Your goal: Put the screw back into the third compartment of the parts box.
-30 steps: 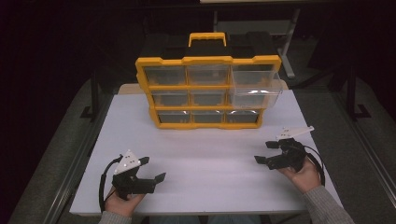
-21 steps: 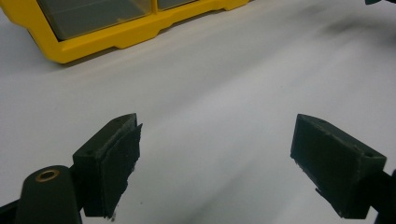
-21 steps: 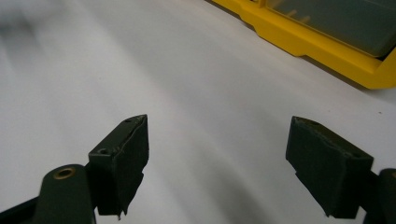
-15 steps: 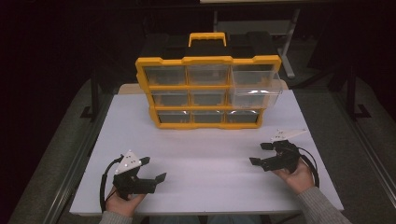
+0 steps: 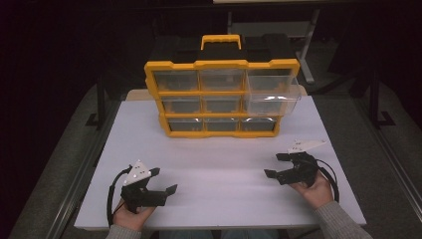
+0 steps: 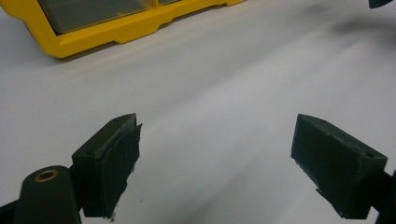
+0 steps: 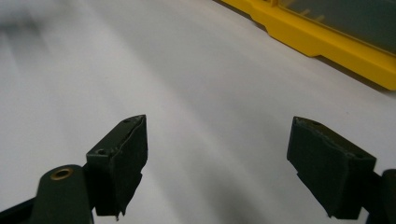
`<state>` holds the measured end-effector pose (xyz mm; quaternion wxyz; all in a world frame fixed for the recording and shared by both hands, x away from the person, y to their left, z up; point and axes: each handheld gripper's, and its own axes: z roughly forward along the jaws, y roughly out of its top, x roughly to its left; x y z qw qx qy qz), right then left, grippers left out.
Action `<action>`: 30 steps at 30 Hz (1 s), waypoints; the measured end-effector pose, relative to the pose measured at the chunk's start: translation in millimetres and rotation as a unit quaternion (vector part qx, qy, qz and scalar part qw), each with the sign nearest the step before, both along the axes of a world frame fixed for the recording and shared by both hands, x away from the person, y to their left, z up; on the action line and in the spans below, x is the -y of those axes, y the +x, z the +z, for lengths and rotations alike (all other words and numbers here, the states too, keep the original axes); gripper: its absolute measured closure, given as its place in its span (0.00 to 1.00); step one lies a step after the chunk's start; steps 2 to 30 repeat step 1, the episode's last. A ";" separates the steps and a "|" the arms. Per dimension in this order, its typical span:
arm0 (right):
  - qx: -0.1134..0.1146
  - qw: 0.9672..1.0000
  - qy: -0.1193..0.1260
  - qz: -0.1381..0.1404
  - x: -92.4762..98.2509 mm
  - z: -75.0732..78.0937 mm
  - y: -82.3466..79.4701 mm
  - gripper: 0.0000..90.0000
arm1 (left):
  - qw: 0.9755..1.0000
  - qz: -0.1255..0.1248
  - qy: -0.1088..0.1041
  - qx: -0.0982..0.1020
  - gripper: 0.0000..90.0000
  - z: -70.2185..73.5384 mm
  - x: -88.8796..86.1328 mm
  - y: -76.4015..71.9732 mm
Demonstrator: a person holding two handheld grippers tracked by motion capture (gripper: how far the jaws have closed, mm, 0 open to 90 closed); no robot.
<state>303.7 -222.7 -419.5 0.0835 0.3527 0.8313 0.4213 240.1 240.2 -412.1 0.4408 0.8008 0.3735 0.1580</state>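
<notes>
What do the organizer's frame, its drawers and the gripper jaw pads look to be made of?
The organizer frame looks like moulded yellow plastic, smooth with a slight sheen. The drawers, such as the pulled-out drawer, look like clear hard plastic: you see through their walls. The left gripper pads look like matte black rubber or foam, ragged at the edges; which one I can't tell.
</notes>
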 end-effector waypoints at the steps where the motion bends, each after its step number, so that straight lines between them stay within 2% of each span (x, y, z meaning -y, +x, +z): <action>1: 0.000 1.000 0.001 -0.001 0.0 0.2 -0.1 0.21 | 1.000 0.001 -0.002 0.001 0.16 0.0 0.2 0.2; 30: 0.000 1.000 0.001 -0.001 0.0 0.2 -0.1 0.21 | 1.000 0.001 -0.002 0.001 0.16 0.0 0.2 0.2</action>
